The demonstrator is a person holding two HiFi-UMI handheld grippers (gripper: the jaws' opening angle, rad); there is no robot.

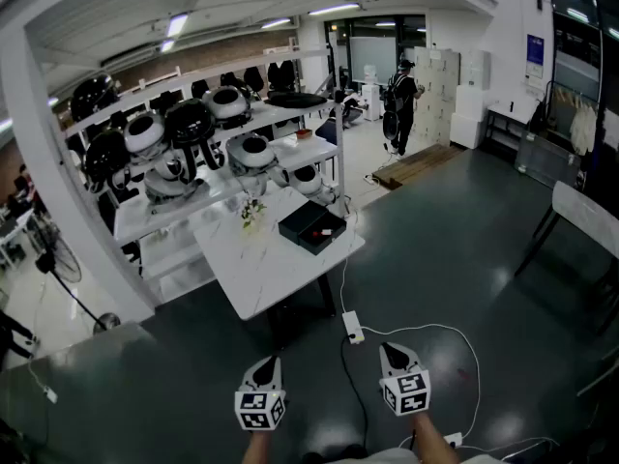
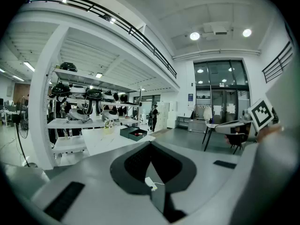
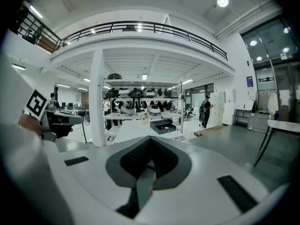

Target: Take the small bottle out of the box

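An open black box (image 1: 311, 226) lies on a white table (image 1: 261, 269) a few steps ahead. Something small and red (image 1: 326, 232) shows inside it; I cannot make out a bottle at this distance. The box also appears far off in the left gripper view (image 2: 133, 133) and in the right gripper view (image 3: 163, 126). My left gripper (image 1: 274, 361) and right gripper (image 1: 387, 348) hang side by side low over the dark floor, well short of the table. Both are shut and hold nothing.
White shelves (image 1: 193, 177) with several round black-and-white helmets stand behind the table. A white power strip (image 1: 352, 327) with its cable lies on the floor just ahead of the grippers. A thick white pillar (image 1: 68, 191) rises on the left. A person (image 1: 400, 100) stands far back.
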